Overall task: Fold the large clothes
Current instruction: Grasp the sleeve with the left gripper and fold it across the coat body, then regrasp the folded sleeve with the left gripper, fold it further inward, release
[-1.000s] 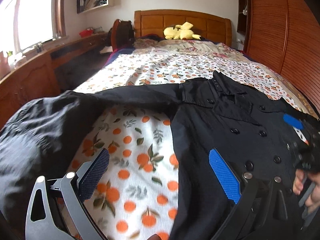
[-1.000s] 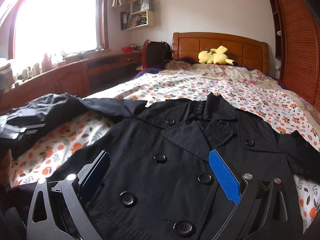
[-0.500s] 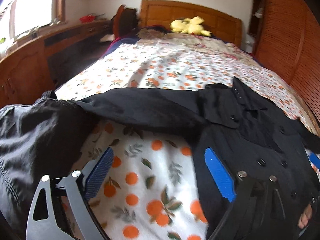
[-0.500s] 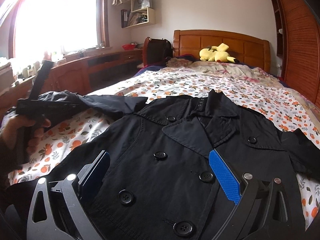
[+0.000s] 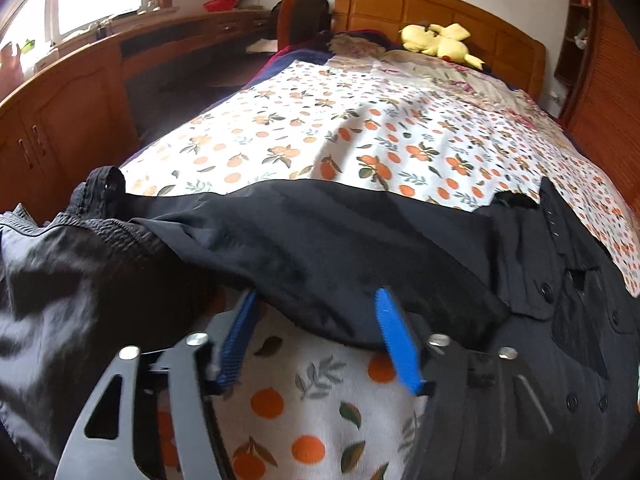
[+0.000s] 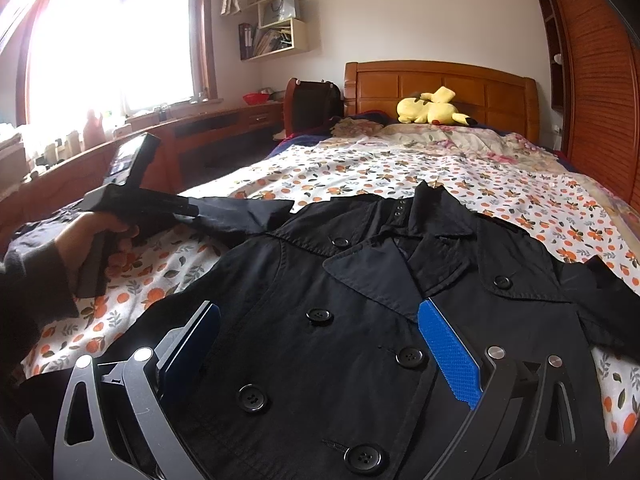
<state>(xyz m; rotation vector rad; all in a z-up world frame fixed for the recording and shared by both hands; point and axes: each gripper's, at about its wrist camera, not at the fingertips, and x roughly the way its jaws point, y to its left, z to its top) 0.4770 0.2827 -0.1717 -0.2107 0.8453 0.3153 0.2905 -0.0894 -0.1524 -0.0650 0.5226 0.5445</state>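
The black double-breasted cotton coat (image 6: 360, 320) is laid face-up on the orange-print bedsheet (image 5: 360, 144). The left gripper (image 5: 316, 334), half-spread and just closing, straddles the sleeve's (image 5: 320, 248) edge, not yet pinched. The right gripper (image 6: 320, 344) is held wide open above the coat front, gripping nothing.

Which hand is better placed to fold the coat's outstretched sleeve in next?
Left. The left gripper has just been closing with the sleeve edge between its fingers. The right gripper hangs open over the coat front, away from that sleeve.
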